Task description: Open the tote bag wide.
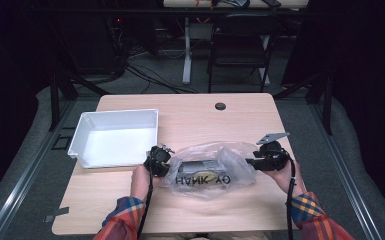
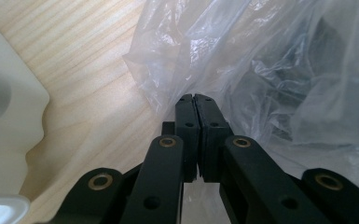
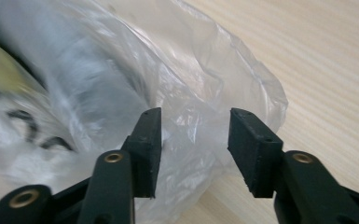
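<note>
**Both grippers at the clear bag, one pinching, one apart**

Nearest, two plaid sleeves enter from the table's point(image 1: 130, 210) near edge, cut off at the bottom of the high view. The left gripper point(image 2: 193, 97) has its jaws pressed together; whether a fold of film sits between the pads is hard to make out, since the tips lie right at the crumpled edge of the plastic bag point(image 1: 211, 169). The right gripper point(image 3: 195, 122) stands with jaws parted, roughly half spread, bag film between and behind them, pads not pressing it.

The bag lies on the near middle of the table, between the two grippers, long axis running left to right across the table. Black lettering on it reads upside down from the person's side. Something dark and something yellowish sit inside; creased film blurs both, so neither can be identified.

Farther left, a white tray point(image 1: 82, 131), just beside the left gripper. Beyond the table, a dark chair point(image 1: 240, 40), dim.
</note>
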A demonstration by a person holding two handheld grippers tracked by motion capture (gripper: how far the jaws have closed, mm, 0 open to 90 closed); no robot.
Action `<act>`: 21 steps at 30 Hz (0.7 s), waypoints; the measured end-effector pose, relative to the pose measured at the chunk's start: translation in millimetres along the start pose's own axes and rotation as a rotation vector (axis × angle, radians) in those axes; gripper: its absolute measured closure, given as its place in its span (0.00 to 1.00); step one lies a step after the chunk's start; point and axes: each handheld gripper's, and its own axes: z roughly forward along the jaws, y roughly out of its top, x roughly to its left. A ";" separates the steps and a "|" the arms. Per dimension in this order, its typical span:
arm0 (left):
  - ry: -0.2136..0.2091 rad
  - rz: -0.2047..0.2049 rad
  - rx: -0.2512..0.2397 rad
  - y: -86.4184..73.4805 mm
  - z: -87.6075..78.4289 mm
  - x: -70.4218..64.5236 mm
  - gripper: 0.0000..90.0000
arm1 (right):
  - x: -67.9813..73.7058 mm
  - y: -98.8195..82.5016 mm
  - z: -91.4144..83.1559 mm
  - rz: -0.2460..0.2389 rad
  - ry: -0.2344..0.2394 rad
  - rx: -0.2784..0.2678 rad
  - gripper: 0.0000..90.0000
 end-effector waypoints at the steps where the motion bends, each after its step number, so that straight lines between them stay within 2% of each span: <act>1: -0.004 -0.003 -0.001 -0.1 -0.1 0.4 0.98 | 0.2 1.6 -4.8 -0.001 0.015 -0.013 0.57; 5: -0.009 -0.010 -0.002 -0.5 0.0 1.6 0.98 | 6.0 8.0 -21.2 -0.003 0.057 -0.068 0.49; 8: -0.009 -0.004 0.000 -0.4 0.3 2.2 0.98 | 14.1 12.2 -29.6 -0.028 0.092 -0.090 0.44; 13: -0.012 -0.012 -0.004 -0.3 1.0 2.8 0.97 | 33.8 17.9 -26.7 -0.074 0.137 -0.093 0.41; 16: -0.014 -0.015 -0.004 -0.3 1.0 2.8 0.97 | 41.6 20.0 -22.1 -0.096 0.194 -0.092 0.37; 17: -0.016 -0.015 -0.003 -0.2 0.7 2.9 0.97 | 44.3 20.4 -22.6 -0.101 0.219 -0.098 0.34; 21: -0.019 -0.016 -0.002 -0.2 1.2 3.8 0.97 | 58.8 23.8 -32.5 -0.149 0.246 -0.129 0.26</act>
